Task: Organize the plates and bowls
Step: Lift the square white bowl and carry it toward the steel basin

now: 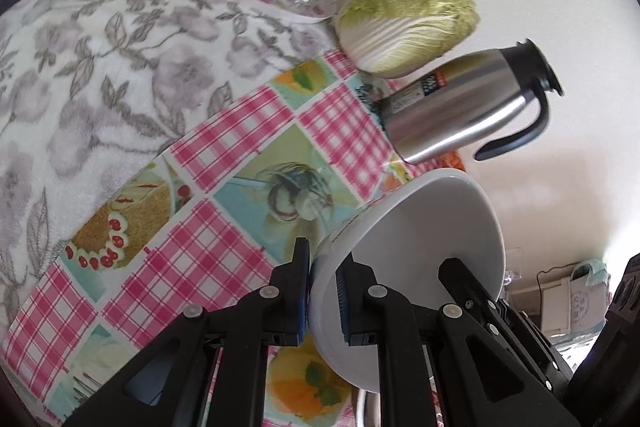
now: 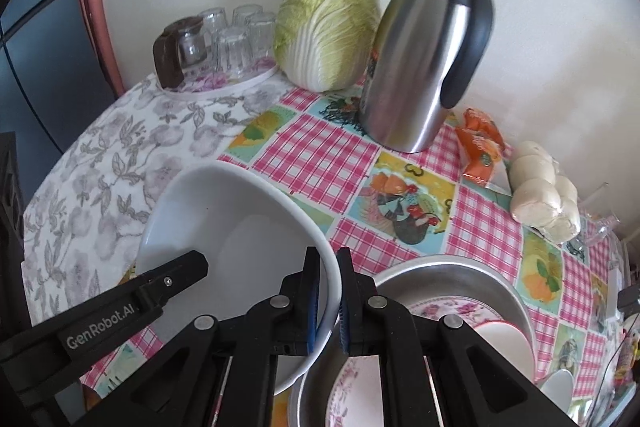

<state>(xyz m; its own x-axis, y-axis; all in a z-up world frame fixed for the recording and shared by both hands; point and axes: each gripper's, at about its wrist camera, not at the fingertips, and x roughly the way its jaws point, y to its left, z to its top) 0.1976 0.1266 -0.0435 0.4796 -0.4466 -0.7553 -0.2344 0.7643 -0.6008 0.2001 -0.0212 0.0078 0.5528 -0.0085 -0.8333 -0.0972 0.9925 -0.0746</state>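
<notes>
Overhead, white bowl (image 2: pixel 240 227) rim pinched by both hand-held grippers, left (image 1: pixel 323 301) and right (image 2: pixel 329 301), above open tablecloth (image 2: pixel 320 147).

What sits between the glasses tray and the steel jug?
A napa cabbage stands between the tray of upturned glasses and the stainless steel jug, clearest in the right wrist view.

Cabbage (image 2: pixel 326 27) between glasses (image 2: pixel 236 39) and flask (image 2: pixel 424 55); basin (image 2: pixel 516 303) holds plates (image 2: pixel 460 311).

White bowl (image 2: pixel 240 227) tilted, rim in fingers (image 2: pixel 314 291)
</notes>
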